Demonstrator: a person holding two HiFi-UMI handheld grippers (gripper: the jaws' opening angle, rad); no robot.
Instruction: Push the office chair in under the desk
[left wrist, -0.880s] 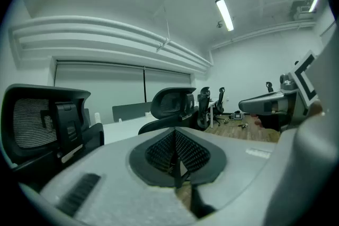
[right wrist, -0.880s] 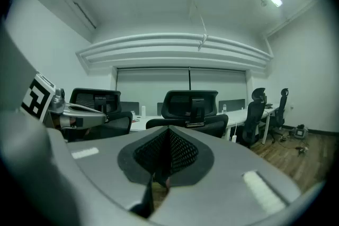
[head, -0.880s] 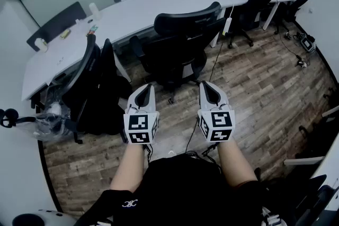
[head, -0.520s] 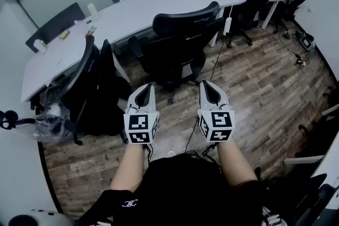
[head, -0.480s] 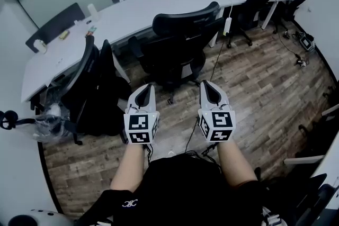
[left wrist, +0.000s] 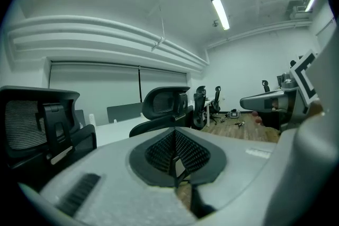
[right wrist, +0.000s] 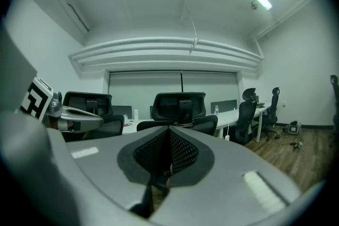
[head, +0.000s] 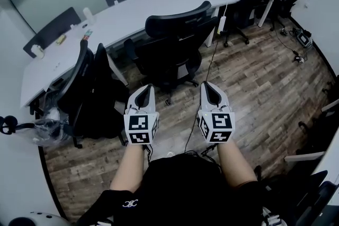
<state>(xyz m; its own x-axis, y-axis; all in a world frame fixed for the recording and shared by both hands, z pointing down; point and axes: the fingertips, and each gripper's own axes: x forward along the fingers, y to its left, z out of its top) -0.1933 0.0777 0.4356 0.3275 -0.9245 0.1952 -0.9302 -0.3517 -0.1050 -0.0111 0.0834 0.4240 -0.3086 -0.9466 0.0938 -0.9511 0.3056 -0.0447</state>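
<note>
Across the far side of the wood-plank floor (head: 254,77) a long white desk (head: 132,16) curves from left to right.

Office chair (head: 172,42): black, high mesh back and headrest, back turned toward the person. It stands at the near edge of the desk, seat and armrests in front of it. How far the seat reaches under the top cannot be told.

Second black chair (head: 87,84): to the left of the first, turned sideways. More black chairs (head: 249,5) stand at the desk's right end.

Left gripper (head: 150,87): held out in front of the body, well apart from the office chair. Jaws clenched together, nothing between them; the left gripper view confirms this (left wrist: 175,166).

Right gripper (head: 207,84): level beside the left one, also short of the chair. Jaws pressed closed on nothing (right wrist: 168,162).

White power strip (head: 222,24): hangs at the desk edge just right of the office chair. A black cable (head: 209,69) runs down from it across the floor.
</note>
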